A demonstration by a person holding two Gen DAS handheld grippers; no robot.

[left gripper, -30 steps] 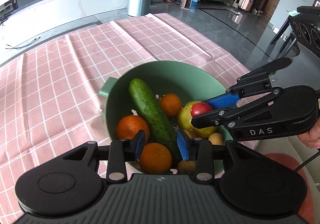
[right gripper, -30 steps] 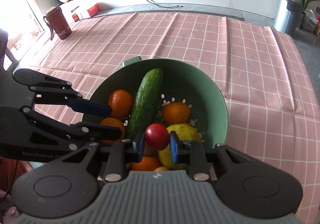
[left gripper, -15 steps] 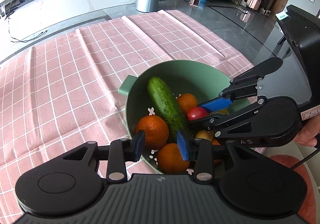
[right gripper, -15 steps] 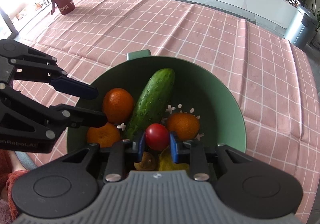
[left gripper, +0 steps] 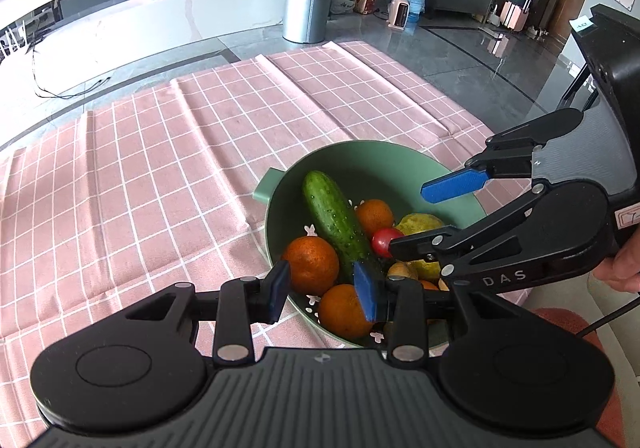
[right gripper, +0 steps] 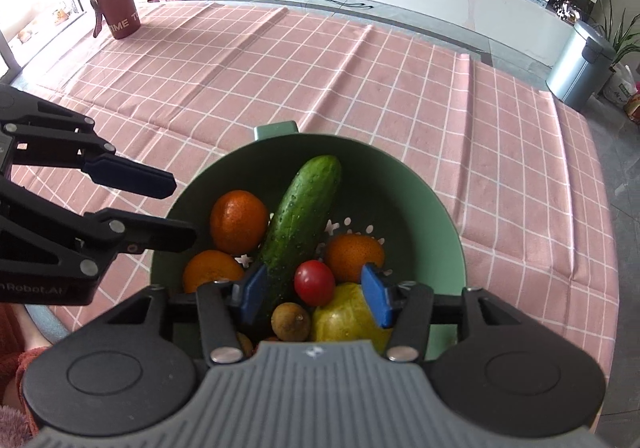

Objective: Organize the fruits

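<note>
A green round plastic colander bowl (right gripper: 440, 215) stands on the pink checked tablecloth (right gripper: 280, 67). In it a long green cucumber (right gripper: 302, 224) lies in the middle. Two round oranges (right gripper: 239, 221) lie left of it. A small red tomato (right gripper: 315, 282) and a third orange (right gripper: 352, 254) lie right of it.

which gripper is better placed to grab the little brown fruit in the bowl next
Right, probably. The right gripper is open directly above the small brown fruit. The left gripper is open over the oranges at the green bowl edge.
</note>
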